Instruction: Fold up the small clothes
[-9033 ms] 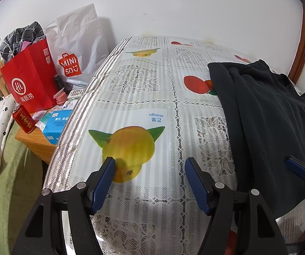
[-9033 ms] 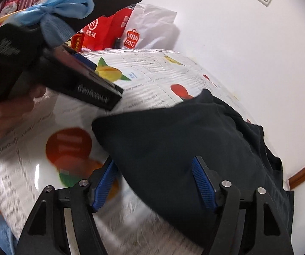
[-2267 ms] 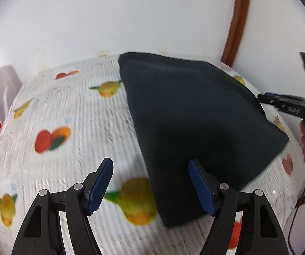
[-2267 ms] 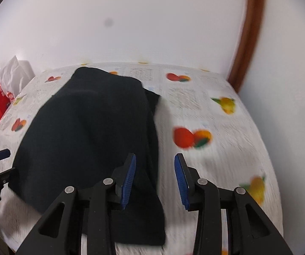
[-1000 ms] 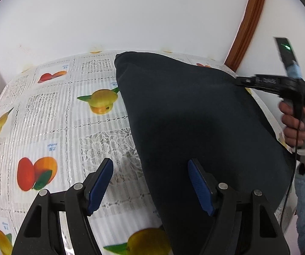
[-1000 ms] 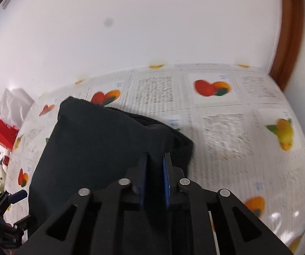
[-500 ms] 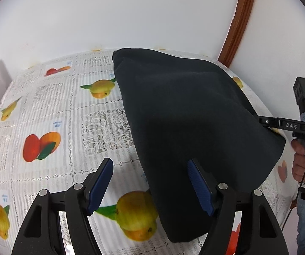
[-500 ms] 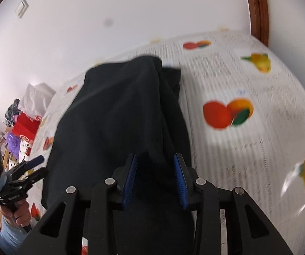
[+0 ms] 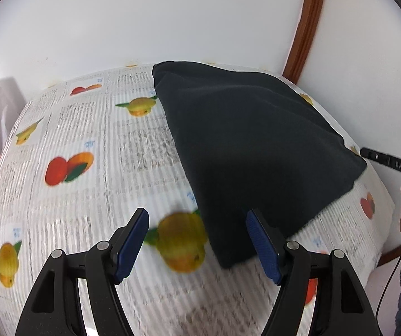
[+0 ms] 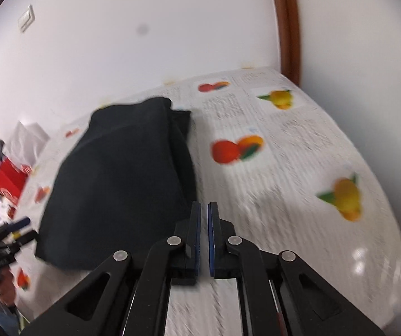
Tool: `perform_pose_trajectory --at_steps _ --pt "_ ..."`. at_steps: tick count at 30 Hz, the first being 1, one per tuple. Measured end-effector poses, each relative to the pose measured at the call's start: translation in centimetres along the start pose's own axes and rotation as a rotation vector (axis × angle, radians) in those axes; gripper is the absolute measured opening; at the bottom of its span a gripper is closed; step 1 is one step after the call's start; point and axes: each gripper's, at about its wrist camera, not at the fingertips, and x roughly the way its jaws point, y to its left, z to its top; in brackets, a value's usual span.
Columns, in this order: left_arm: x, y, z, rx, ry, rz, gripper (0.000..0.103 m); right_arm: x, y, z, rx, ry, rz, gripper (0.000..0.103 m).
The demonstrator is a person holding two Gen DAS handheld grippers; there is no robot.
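The dark folded garment (image 9: 250, 145) lies on the fruit-print surface (image 9: 68, 196). The left tool (image 9: 197, 240) hovers open over its near corner, gripping nothing. The right tool (image 10: 204, 240), its jaws just closed with nothing between them, sits beside the garment's right edge. Motion blur smears the folds.

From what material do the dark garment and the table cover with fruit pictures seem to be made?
Dark garment: probably a soft knit or fleece cloth, matte, with no shine and rounded folded edges. Table cover: likely plastic or oilcloth printed with a lace pattern; bright glints show on it in the right wrist view. Blur leaves the weave uncertain.
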Motion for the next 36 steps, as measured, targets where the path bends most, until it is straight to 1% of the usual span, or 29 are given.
perform_pose_trajectory --at_steps 2,3,4,5,7,9,12,15,16,17,18,19,20,22,23,28,31,33,36 --pt "-0.5 -0.1 -1.0 0.005 0.006 -0.015 0.07 -0.5 -0.2 -1.5 -0.031 0.033 -0.014 0.02" --pt "-0.7 -0.2 -1.5 0.008 0.008 -0.025 0.07 -0.8 -0.2 -2.1 -0.044 0.036 -0.028 0.022" --pt "-0.9 -0.4 -2.1 0.014 0.009 -0.037 0.07 -1.0 -0.1 -2.9 -0.058 0.037 -0.039 0.027" --pt "-1.0 -0.6 -2.6 0.019 0.011 -0.042 0.07 -1.0 0.0 -3.8 -0.073 0.044 -0.032 0.034" --pt "-0.9 -1.0 -3.4 0.032 0.018 -0.043 0.07 -0.7 0.4 -4.9 -0.08 0.062 0.002 0.036" --pt "-0.6 -1.5 -3.8 0.039 0.03 -0.036 0.07 -0.1 1.0 -5.5 -0.08 0.069 0.024 0.036" --pt "0.1 -2.4 -3.7 0.041 0.034 -0.04 0.065 0.6 1.9 -5.5 -0.07 0.044 0.05 0.036" --pt "0.9 -3.1 -3.0 0.044 0.031 -0.043 0.055 2.0 1.9 -4.8 -0.033 0.029 0.067 0.036" --pt "1.2 -3.3 -2.8 0.043 0.032 -0.038 0.047 2.5 1.7 -4.5 -0.003 0.018 0.091 0.036" --pt "1.4 -3.4 -2.5 0.04 0.031 -0.037 0.041 2.8 1.7 -4.2 0.017 0.017 0.103 0.036" --pt "1.5 -3.4 -2.2 0.03 0.026 -0.029 0.039 3.4 1.5 -3.9 0.044 0.025 0.12 0.035" --pt "1.5 -3.3 -2.0 0.02 0.013 -0.024 0.027 4.0 1.5 -3.6 0.064 0.038 0.145 0.025" --pt "1.4 -3.2 -1.9 0.027 0.007 -0.014 0.022 4.3 1.6 -3.4 0.069 0.044 0.168 0.011" --pt "1.2 -2.7 -1.5 0.043 -0.02 -0.026 0.018 4.1 2.2 -2.7 0.031 -0.016 0.131 0.008" --pt "1.2 -2.5 -1.3 0.044 -0.029 -0.023 0.018 4.2 2.4 -2.4 0.02 -0.021 0.125 0.008" --pt "2.6 -0.8 0.2 0.001 -0.026 -0.019 0.017 6.5 2.2 -0.1 0.036 -0.015 0.152 0.007" --pt "3.5 0.1 1.2 -0.027 -0.028 -0.006 0.017 7.8 3.1 1.4 0.019 -0.028 0.138 0.007" --pt "3.8 0.7 1.6 -0.047 -0.023 -0.013 0.017 8.5 3.5 2.1 0.011 -0.03 0.135 0.007" --pt "4.1 1.1 1.7 -0.049 -0.016 -0.021 0.017 9.0 3.5 2.4 0.01 -0.026 0.143 0.007"
